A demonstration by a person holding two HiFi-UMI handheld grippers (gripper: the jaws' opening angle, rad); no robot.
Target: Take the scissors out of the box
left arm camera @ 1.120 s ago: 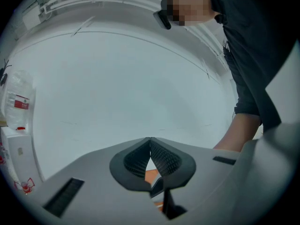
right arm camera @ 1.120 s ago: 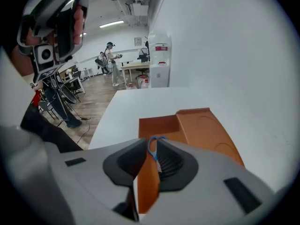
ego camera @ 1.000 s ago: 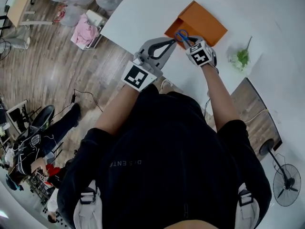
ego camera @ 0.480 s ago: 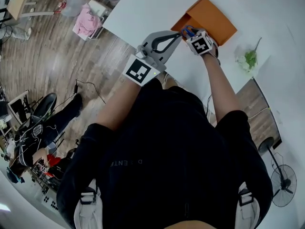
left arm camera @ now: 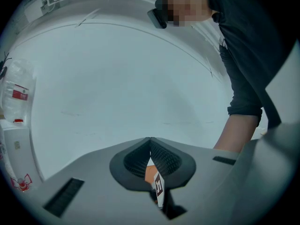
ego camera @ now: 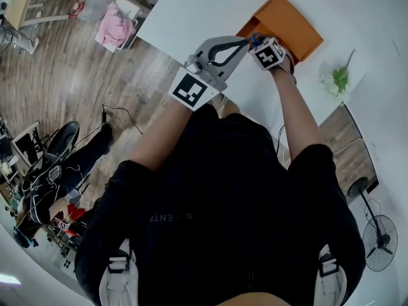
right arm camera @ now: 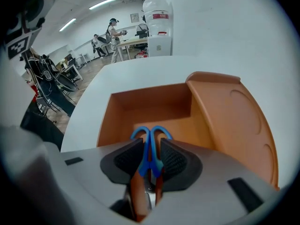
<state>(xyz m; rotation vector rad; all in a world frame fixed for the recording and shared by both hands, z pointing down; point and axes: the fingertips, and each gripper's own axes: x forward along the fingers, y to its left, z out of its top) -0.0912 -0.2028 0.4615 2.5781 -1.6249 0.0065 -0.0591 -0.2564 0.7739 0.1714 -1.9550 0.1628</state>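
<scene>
The blue-handled scissors (right arm camera: 149, 154) lie between the pads of my right gripper (right arm camera: 152, 143). Their handle loops stick out past the fingertips, over the open orange box (right arm camera: 140, 108). The right jaws stand wide and do not seem to press on the handles. The box's lid (right arm camera: 234, 125) lies folded out to the right. In the head view the right gripper (ego camera: 258, 41) is at the near opening of the box (ego camera: 290, 25), and only a bit of blue shows there. My left gripper (ego camera: 240, 42) points at the same spot, shut with its tips (left arm camera: 150, 139) together and nothing in them.
The box sits on a white table (ego camera: 191, 8) whose near edge runs just in front of the person. A green sprig (ego camera: 340, 79) lies on the table to the right. A water bottle (right arm camera: 157, 8) stands beyond the table's far end. A fan (ego camera: 382, 238) stands on the floor.
Both grippers have moved closer to the box's opening. The scissors' blue loops showed plainly beside the right gripper before; now they are mostly hidden behind it.
</scene>
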